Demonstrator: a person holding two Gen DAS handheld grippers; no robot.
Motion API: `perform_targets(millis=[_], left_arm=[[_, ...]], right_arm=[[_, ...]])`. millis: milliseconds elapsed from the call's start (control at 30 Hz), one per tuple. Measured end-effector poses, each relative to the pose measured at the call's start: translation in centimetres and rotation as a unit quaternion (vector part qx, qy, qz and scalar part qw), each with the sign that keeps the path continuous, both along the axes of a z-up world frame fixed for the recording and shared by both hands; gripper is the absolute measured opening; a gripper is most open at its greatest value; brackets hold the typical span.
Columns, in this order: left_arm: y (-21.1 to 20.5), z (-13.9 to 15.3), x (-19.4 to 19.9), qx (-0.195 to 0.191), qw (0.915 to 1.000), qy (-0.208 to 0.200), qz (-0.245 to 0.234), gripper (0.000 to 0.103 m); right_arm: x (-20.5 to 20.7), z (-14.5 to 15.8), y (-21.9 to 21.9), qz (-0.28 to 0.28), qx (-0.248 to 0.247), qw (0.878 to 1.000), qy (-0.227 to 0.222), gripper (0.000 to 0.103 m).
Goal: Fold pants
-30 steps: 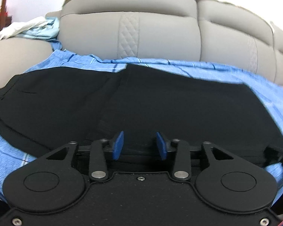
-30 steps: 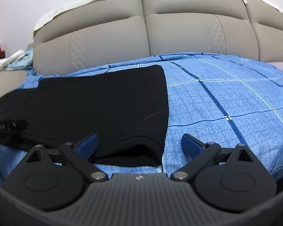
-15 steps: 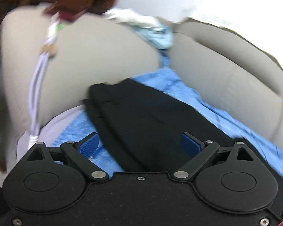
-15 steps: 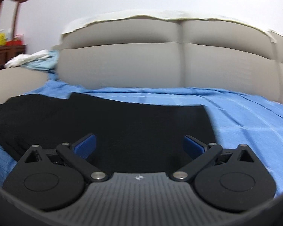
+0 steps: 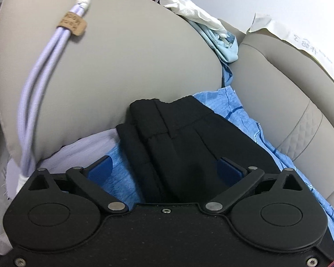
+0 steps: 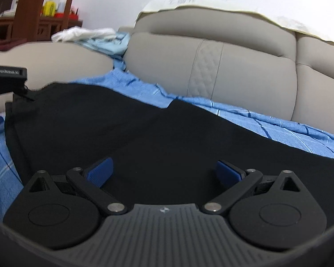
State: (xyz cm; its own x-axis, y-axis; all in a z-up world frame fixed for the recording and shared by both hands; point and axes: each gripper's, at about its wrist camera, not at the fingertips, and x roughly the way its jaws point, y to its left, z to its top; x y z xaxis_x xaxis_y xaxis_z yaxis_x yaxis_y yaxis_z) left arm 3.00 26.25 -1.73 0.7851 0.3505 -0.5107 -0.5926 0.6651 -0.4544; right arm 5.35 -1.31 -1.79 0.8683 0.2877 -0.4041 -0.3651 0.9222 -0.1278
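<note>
The left gripper (image 5: 164,166), jaws just opened wide, straddles the black pants (image 5: 178,138) unpinched; soft, limp cloth, best taken at the thicker waistband (image 5: 153,113).

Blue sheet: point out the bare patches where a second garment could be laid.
Bare blue sheet runs between the black pants and the sofa backrest, widening rightward. A smaller strip of sheet shows left of the pants. The waistband end is crowded: there the pants butt against the armrest, with a lavender cord draped over it.
</note>
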Motion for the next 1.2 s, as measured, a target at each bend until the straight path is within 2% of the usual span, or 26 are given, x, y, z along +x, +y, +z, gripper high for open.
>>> perform_targets(millis=[200, 433, 667, 967, 1000, 1067, 1133, 1200], left_arm=[[-0.1, -0.2, 1.4, 0.01, 0.9999, 0.0, -0.004, 0.102], [-1.1, -0.5, 1.7, 0.033, 0.9994, -0.003, 0.007, 0.102], [-2.4, -0.6, 2.8, 0.085, 0.9957, 0.038, -0.006, 0.102], [-2.5, -0.6, 2.8, 0.088, 0.9954, 0.037, -0.01, 0.101], [-2.5, -0.6, 2.8, 0.089, 0.9952, 0.04, -0.008, 0.097], [-2.7, -0.5, 2.8, 0.093, 0.9948, 0.043, 0.002, 0.083], [-2.6, -0.4, 2.6, 0.092, 0.9948, 0.043, 0.014, 0.064], [-2.1, -0.3, 2.2, 0.074, 0.9965, 0.033, 0.021, 0.059]], right_arm=[[1.0, 0.0, -0.6, 0.006, 0.029, 0.999, 0.029, 0.103], [0.8, -0.3, -0.5, 0.005, 0.032, 0.999, 0.02, 0.103], [0.6, -0.4, -0.8, 0.007, 0.035, 0.999, 0.017, 0.103], [0.6, -0.4, -0.8, 0.007, 0.036, 0.999, 0.016, 0.103], [0.6, -0.4, -0.8, 0.007, 0.036, 0.999, 0.017, 0.103], [0.6, -0.4, -0.8, 0.007, 0.036, 0.999, 0.016, 0.103], [0.6, -0.4, -0.8, 0.007, 0.036, 0.999, 0.016, 0.103], [0.6, -0.4, -0.8, 0.007, 0.036, 0.999, 0.016, 0.103]])
